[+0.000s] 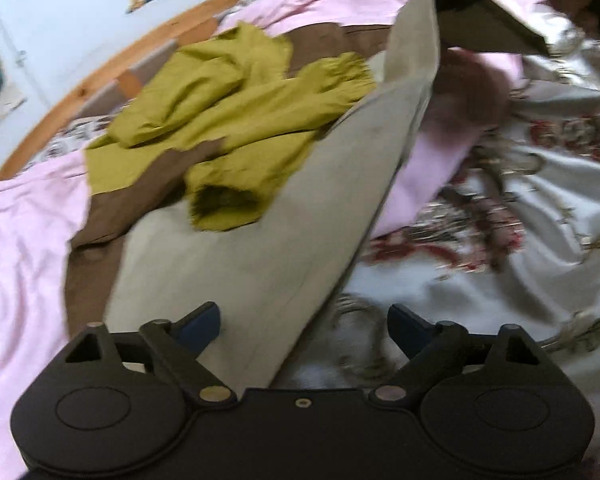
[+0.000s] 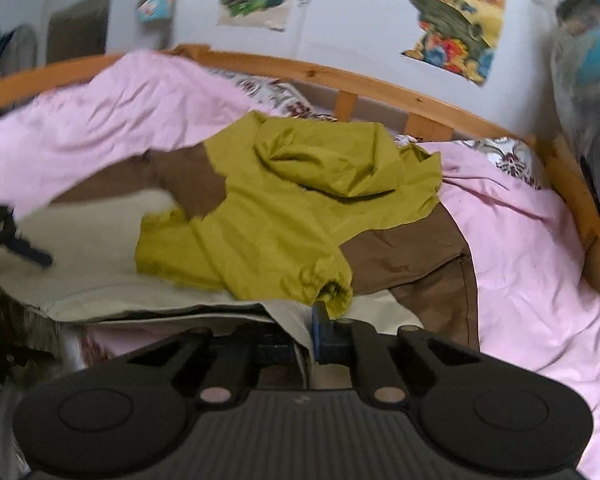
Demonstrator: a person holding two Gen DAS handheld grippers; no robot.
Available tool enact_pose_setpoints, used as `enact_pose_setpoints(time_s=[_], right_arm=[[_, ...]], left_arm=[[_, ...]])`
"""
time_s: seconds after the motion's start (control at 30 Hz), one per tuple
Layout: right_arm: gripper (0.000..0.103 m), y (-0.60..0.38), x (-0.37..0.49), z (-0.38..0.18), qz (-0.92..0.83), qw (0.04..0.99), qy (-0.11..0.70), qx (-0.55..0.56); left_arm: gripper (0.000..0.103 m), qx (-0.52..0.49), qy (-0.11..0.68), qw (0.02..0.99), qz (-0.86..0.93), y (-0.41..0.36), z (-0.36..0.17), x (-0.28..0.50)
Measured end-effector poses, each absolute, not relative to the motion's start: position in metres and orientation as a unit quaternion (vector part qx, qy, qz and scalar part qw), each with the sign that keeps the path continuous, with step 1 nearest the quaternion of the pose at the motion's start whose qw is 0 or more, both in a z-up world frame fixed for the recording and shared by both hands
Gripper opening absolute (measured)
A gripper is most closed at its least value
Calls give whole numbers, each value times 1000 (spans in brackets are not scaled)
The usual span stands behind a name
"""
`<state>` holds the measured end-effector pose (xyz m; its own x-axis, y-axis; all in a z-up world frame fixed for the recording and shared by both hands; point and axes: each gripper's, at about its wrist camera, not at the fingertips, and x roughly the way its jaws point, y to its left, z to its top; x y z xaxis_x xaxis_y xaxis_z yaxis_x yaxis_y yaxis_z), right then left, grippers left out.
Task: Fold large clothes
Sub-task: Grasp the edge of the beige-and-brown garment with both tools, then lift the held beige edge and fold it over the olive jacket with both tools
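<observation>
Left wrist view: the left claw (image 1: 304,326) is released, its blue pads wide apart, hovering over the beige hem of the jacket (image 1: 236,128). The jacket, in olive, brown and beige panels, lies on the pink sheet (image 1: 24,236) of the bed (image 1: 100,76); its beige edge is lifted toward the upper right.

Right wrist view: the right claw (image 2: 306,336) is clenched on the jacket's beige hem (image 2: 288,316), just below an olive sleeve cuff (image 2: 332,284). The hood (image 2: 332,156) lies crumpled toward the wooden rail.
</observation>
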<state>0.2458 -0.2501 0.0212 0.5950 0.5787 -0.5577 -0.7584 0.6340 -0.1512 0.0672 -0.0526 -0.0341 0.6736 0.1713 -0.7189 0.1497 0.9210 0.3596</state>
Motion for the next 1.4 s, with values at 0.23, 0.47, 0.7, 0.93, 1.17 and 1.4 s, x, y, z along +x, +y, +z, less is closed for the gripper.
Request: enact_pose_setpoints(time_s=[0.23, 0.47, 0.7, 0.93, 1.17, 1.4], right_arm=[[10, -246, 268, 35, 382, 873, 251, -169], [41, -252, 237, 5, 350, 858, 221, -304], [2, -270, 199, -28, 316, 856, 204, -356], [2, -297, 157, 11, 320, 875, 152, -329], [2, -321, 92, 73, 340, 878, 116, -316], [2, -323, 87, 138, 333, 893, 57, -298]], left_arm=[[51, 167, 411, 892, 86, -3, -14, 54], [17, 151, 404, 896, 104, 22, -6, 39], [1, 104, 358, 919, 126, 25, 1, 22], [0, 38, 318, 937, 138, 34, 40, -16], [0, -15, 273, 952, 140, 38, 108, -67], [0, -1, 231, 964, 134, 40, 184, -51]])
